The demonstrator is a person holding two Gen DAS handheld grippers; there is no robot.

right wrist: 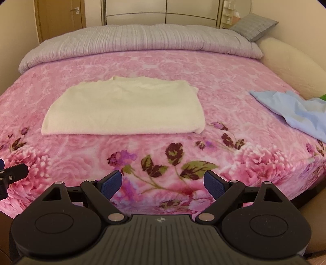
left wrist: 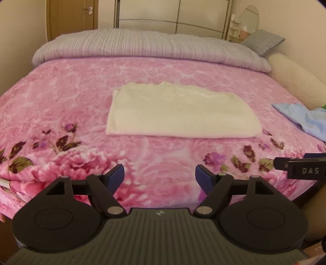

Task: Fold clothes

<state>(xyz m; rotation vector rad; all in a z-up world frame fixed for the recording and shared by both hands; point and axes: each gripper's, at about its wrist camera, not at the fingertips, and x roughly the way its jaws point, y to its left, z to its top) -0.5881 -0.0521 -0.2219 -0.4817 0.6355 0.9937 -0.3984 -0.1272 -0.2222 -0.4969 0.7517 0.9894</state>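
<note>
A cream-white garment lies folded into a flat rectangle in the middle of the pink floral blanket; the right wrist view has it left of centre. My left gripper hovers over the blanket's near edge, short of the garment, with its blue-padded jaws apart and nothing between them. My right gripper is beside it to the right, jaws wide, also empty. Part of the right gripper shows at the left wrist view's right edge. A crumpled light blue garment lies at the bed's right side.
A grey ribbed duvet is rolled back across the far end of the bed. A grey cushion and a cream padded bed side lie at the right. A wardrobe and a wooden door stand behind.
</note>
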